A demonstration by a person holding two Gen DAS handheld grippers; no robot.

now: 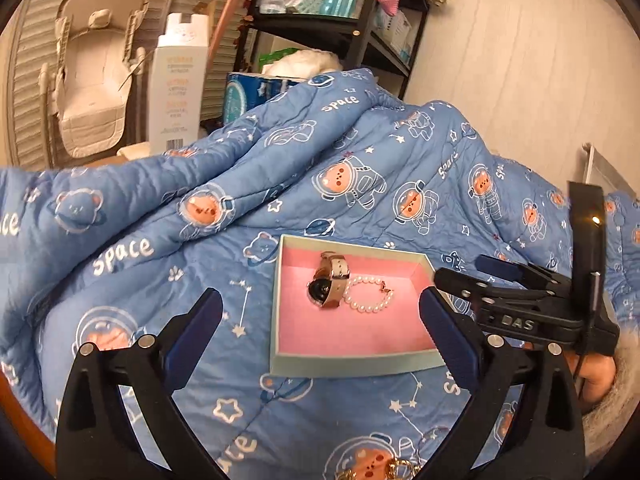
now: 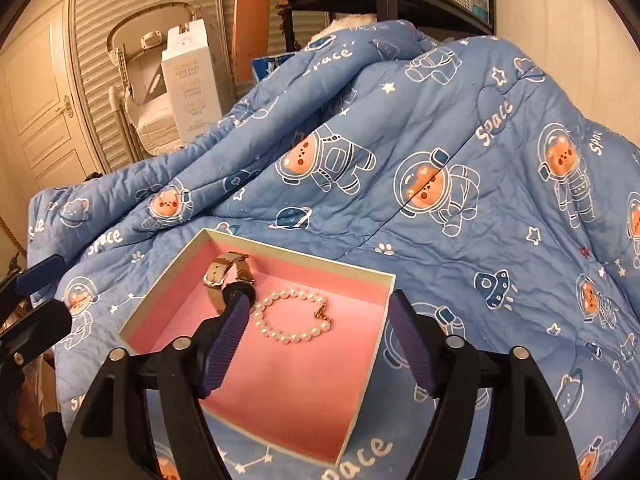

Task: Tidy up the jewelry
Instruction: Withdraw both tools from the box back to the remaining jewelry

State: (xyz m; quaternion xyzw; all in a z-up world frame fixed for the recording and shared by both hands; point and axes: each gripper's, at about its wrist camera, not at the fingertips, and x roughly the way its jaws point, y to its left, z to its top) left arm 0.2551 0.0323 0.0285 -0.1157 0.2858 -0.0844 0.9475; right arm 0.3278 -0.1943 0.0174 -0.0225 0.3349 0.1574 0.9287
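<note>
We see the left gripper's [image 1: 320, 322] fingers [image 1: 200, 320] spread wide with nothing between them, hovering over the quilt [image 1: 360, 152]. The right gripper's [image 2: 316, 344] ribbed blue fingers [image 2: 226, 344] also stand well apart, gripping nothing, above the box [image 2: 378, 344]. White "SPACE" lettering repeats across the blue quilted cover, among astronaut bears, planets and stars; from the left wrist view we read "DAS" moulded on the right gripper's black body. The shallow rectangular box has pale card walls and a soft pink lining. Inside lie a watch [image 1: 326, 286] with a round dark face and beige leather strap, and just beside it a pearl bracelet [image 2: 292, 316] with a gold clasp.
</note>
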